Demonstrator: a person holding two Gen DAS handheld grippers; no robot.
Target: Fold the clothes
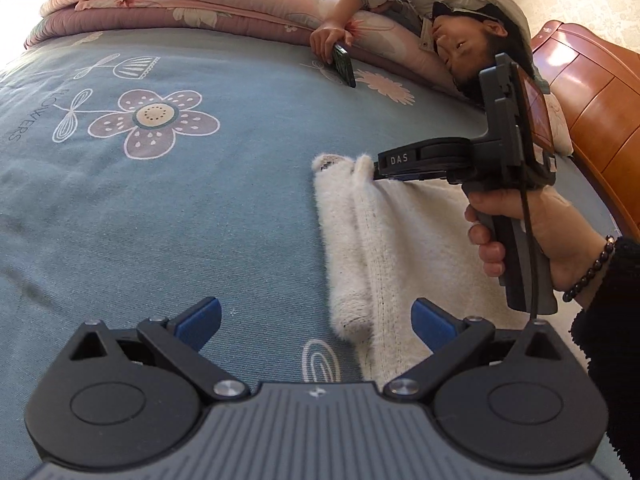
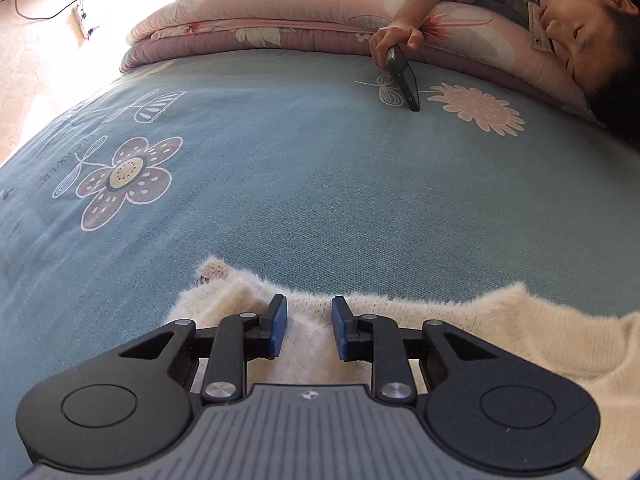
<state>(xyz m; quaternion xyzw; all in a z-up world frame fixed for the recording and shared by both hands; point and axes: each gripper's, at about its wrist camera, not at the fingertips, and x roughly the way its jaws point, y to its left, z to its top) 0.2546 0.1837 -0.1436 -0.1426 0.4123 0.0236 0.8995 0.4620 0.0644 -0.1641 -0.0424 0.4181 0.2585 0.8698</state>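
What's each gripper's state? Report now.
Left gripper: open, holding nothing.
Right gripper: jaws narrowed at the sweater; grip cannot be told.

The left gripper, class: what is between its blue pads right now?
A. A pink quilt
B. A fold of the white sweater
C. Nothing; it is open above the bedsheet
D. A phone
C: the left gripper is spread wide with only blue bedsheet between its pads, the white sweater lying just beside it.
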